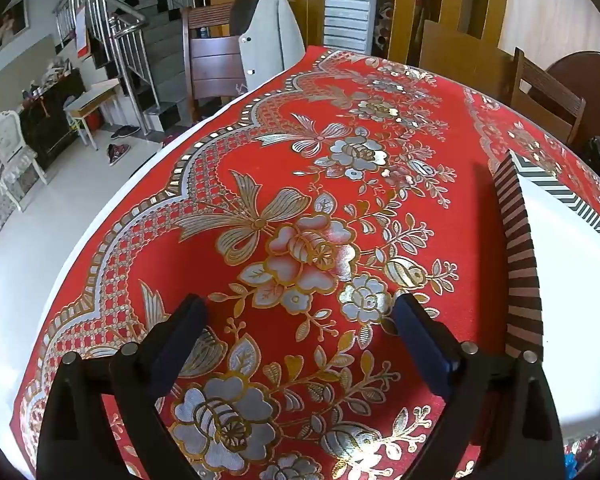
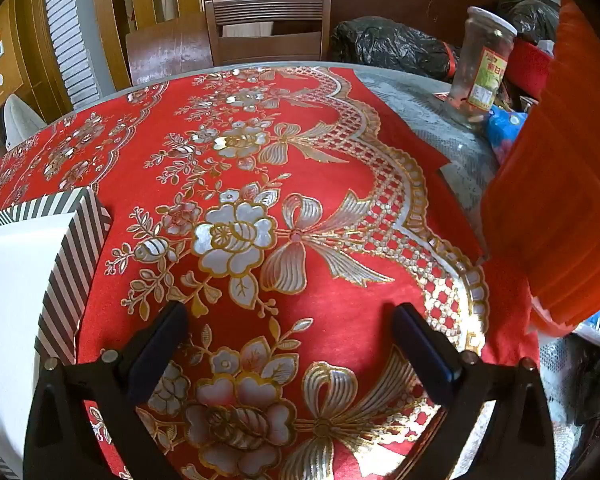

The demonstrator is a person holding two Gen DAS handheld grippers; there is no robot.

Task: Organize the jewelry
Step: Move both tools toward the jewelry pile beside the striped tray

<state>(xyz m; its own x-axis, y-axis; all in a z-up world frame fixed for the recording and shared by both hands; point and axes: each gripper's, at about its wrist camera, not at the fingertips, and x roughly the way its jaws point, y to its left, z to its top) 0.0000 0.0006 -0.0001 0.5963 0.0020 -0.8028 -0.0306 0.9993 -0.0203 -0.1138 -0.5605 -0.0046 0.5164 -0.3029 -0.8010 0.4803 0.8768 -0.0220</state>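
Striped box (image 1: 520,264) right of left tongs (image 1: 300,312), left of right tongs (image 2: 290,320)

You've got one striped box (image 1: 520,256), dark-and-pale stripes on its sides, white top, lying flat on the red cloth at 3 o'clock in left view, 9 o'clock in right view.

Glass jar (image 2: 482,66) label: Chinese characters, too blurred to read.

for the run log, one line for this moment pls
left gripper open, empty | right gripper open, empty | striped box untouched
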